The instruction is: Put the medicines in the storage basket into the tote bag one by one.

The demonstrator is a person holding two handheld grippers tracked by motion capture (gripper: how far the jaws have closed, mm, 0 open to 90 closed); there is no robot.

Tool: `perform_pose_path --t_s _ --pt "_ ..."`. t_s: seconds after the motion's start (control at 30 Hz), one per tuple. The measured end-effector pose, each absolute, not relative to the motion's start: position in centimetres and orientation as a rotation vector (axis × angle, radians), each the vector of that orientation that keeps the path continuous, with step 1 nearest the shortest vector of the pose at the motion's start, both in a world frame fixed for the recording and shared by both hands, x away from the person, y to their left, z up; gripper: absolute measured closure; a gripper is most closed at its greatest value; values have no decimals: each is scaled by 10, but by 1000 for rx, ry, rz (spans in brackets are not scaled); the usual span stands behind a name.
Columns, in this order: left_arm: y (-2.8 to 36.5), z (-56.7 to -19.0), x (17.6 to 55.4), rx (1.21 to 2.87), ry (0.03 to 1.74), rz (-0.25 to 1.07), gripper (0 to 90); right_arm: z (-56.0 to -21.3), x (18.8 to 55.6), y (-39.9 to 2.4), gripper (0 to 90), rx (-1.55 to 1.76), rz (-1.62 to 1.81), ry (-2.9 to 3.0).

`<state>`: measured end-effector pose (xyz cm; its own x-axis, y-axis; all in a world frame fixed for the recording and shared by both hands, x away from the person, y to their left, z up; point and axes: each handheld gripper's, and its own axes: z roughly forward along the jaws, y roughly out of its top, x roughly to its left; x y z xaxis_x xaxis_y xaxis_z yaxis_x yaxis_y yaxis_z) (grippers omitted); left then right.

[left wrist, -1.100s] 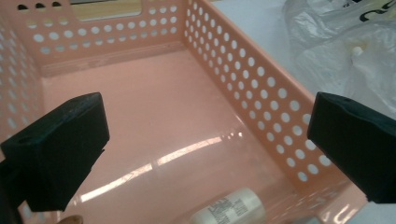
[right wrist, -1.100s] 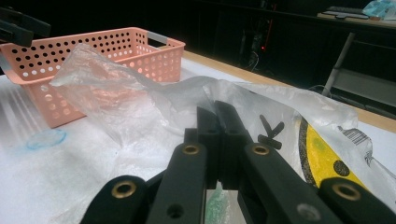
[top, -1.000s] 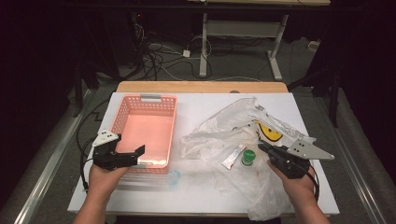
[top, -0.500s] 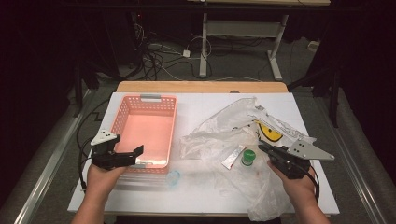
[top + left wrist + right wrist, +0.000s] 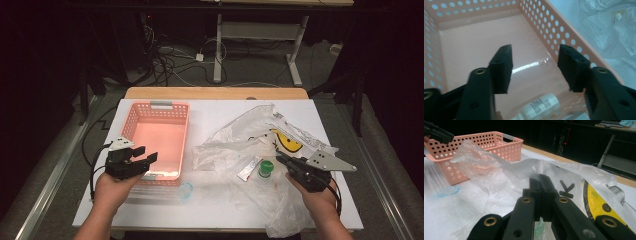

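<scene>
**Op:** I start with the biggest item — the white table top (image 5: 220, 112). On its left half stands the pink perforated basket (image 5: 156, 140), long side running away from me. On the right half lies the crumpled clear plastic bag (image 5: 250, 145), printed with a yellow face, sprawling down to the near edge.

**Log:** And the grippers?

**Op:** The left gripper (image 5: 145, 159) hangs over the near end of the basket, jaws pointing in over its floor. In the left gripper view its pads (image 5: 502, 67) stand apart at a middling gap; they have just been closing from wide, and nothing sits between them. Below them, on the basket floor at the near wall, lies a small white bottle (image 5: 541, 106) on its side, label up — it is clear of the pads.

**Log:** Right side?

**Op:** The right gripper (image 5: 282, 161) sits low on the bag, near its lower right. In the right gripper view its jaws (image 5: 541, 195) are pressed together. I cannot tell whether any film is pinched between them.

**Log:** Small things?

**Op:** Just left of the right gripper, on the bag, a green-capped item (image 5: 266, 168), and beside that a small white sachet (image 5: 249, 169). Near the basket's front right corner, a faint blue ring (image 5: 185, 190) on the table.
</scene>
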<state>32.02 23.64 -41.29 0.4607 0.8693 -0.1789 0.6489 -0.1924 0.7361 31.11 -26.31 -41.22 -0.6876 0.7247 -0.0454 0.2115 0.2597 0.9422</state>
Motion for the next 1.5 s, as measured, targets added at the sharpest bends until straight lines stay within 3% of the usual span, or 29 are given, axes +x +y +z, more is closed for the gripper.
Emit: perform_pose_path --t_s 0.07,0.23,0.53,1.13,1.5 --pt "234 -412 320 1950 1249 329 633 -412 311 -263 900 842 1428 2060" --pt "231 -410 321 2004 1307 243 670 -412 311 -264 900 844 1432 2063" --pt "226 -412 323 2128 1362 188 877 -412 310 -264 900 844 1438 2063" --pt "220 -420 346 2360 1517 -39 879 -413 310 -260 900 841 1434 2075" --pt "217 -426 361 2398 1532 -150 879 -414 310 -261 900 844 1431 2074"
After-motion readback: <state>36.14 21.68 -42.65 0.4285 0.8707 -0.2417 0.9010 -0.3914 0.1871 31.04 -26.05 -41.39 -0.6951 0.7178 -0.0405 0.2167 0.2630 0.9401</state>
